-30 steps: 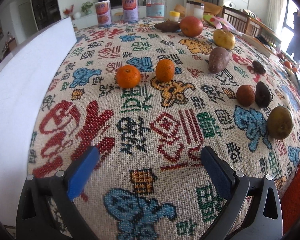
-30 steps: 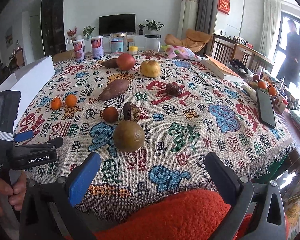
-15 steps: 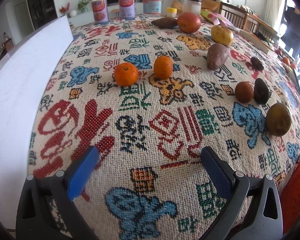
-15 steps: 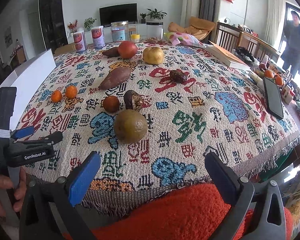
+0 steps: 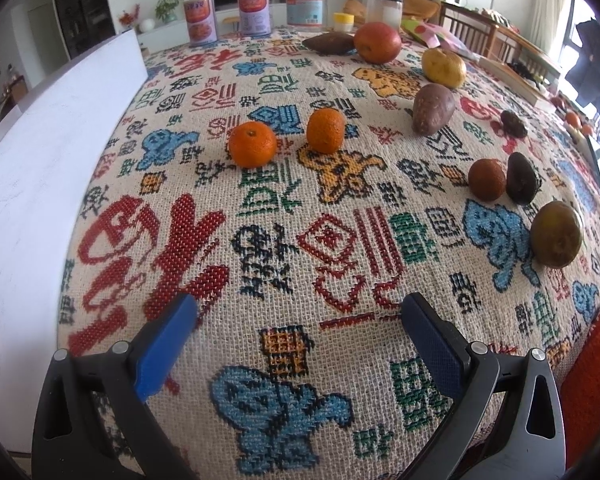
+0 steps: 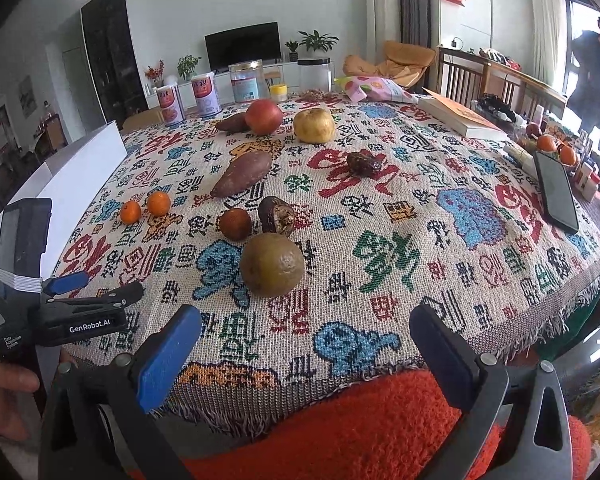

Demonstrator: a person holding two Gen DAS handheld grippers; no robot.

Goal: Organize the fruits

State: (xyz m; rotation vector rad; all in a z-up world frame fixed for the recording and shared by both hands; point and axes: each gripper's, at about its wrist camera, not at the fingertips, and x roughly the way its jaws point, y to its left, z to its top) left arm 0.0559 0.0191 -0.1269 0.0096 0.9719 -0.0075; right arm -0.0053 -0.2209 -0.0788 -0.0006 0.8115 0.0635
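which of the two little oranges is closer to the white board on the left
The left orange, showing its stem dimple, sits closer to the white board. The other orange lies to its right, toward the sweet potato.

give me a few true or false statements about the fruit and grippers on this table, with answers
1. The two mandarins sit side by side without touching. True.
2. The left gripper is clamped on a mandarin. False: its jaws are open and hold nothing.
3. The red apple lies beside a sweet potato at the far end of the table. True.
4. The right gripper is shut on the big brownish-green fruit. False: it is open, with the fruit ahead of it.
5. A phone lies flat near the table's right edge. True.
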